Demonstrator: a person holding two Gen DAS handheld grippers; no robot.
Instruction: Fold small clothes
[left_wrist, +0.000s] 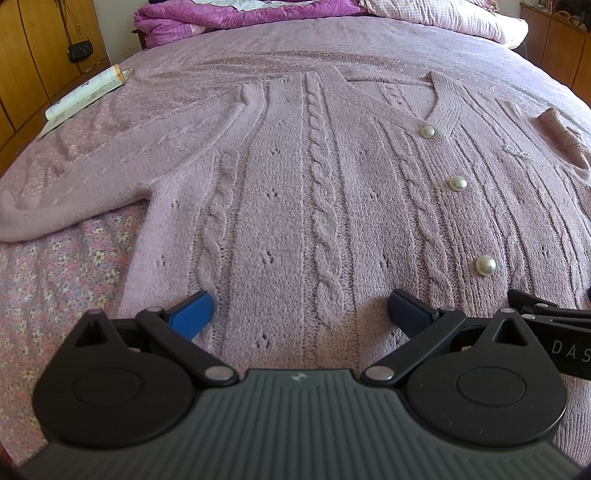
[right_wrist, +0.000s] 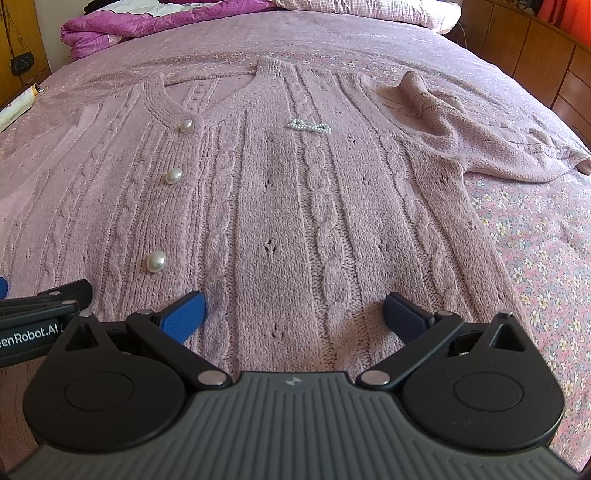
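A pink cable-knit cardigan (left_wrist: 332, 192) lies flat and front-up across the middle of both views, spread on a floral bedspread (left_wrist: 55, 266), its hem at the bottom of each frame next to the tongs. The left gripper (left_wrist: 301, 314) is spread wide at the lower centre of the left wrist view, its blue pad (left_wrist: 192, 314) and dark pad (left_wrist: 410, 310) resting on or just above the knit near the hem, holding nothing. The right gripper (right_wrist: 295, 315) stands equally wide at the lower centre of the right wrist view, over the other half of the hem and also holding nothing; part of the left tool shows at that view's lower left edge. 3 pearl buttons (left_wrist: 458, 183) run down the placket, right of centre in the left view and left of centre in the right view. A small beaded bow (right_wrist: 308, 126) sits on the chest, upper centre of the right view. One sleeve (left_wrist: 74, 184) stretches toward the left edge of the left view; the other sleeve (right_wrist: 480, 140) lies rumpled at the upper right of the right view. A booklet (left_wrist: 85, 96) rests at the upper left, a magenta quilt (left_wrist: 229, 16) along the top.
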